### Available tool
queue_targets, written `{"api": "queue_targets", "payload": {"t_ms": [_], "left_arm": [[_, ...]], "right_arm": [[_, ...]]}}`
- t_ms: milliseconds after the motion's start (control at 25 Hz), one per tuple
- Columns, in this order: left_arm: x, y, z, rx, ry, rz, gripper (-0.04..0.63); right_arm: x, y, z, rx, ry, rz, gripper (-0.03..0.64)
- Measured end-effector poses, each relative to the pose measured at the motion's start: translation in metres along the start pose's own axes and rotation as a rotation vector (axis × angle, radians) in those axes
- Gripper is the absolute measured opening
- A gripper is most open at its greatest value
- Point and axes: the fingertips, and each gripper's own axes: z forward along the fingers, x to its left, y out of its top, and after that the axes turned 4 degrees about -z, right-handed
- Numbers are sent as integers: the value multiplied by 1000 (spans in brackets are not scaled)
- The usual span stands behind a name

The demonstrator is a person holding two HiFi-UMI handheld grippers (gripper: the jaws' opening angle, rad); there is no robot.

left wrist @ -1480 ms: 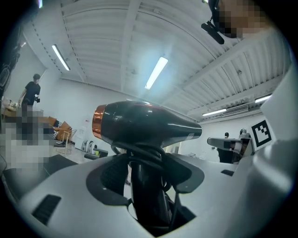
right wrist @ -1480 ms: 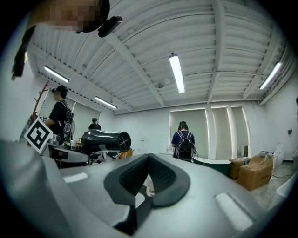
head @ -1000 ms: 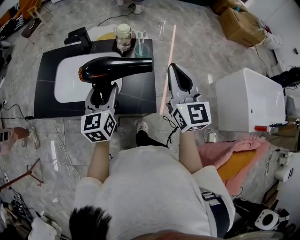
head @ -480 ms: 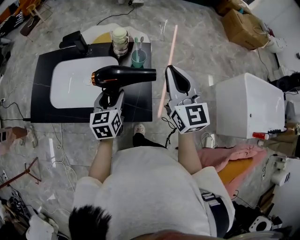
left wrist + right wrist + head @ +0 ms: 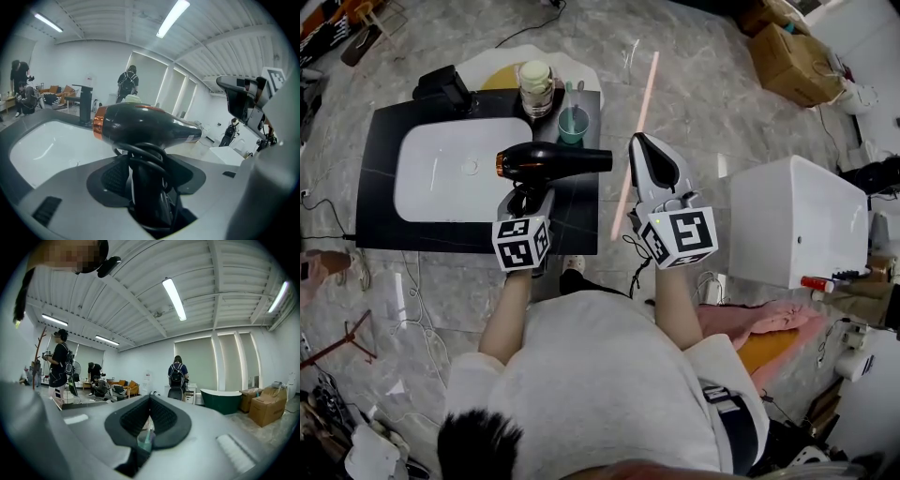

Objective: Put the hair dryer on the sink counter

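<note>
black counter (image 5: 380, 216) | white sink (image 5: 455, 173) at 9 o'clock | jar (image 5: 535, 86) at 12 | green cup (image 5: 573, 124) at 1

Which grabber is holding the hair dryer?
The left gripper: its fingers are clamped on the handle of the black hair dryer. The right gripper has its fingers shut on nothing.

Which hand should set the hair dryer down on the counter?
Left. The left gripper grips the hair dryer by its handle above the sink counter; the right gripper is shut and empty.
</note>
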Motion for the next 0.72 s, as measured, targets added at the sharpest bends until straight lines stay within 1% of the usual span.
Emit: {"api": "queue_targets", "payload": {"t_ms": [280,720], "left_arm": [[5,-14,23,55,33,-21,249],[11,-31,51,133,78,-14,249]], "right_arm": [[-7,-11,7,11,24,12,11],[-21,-22,11,22,35,25,12]]}}
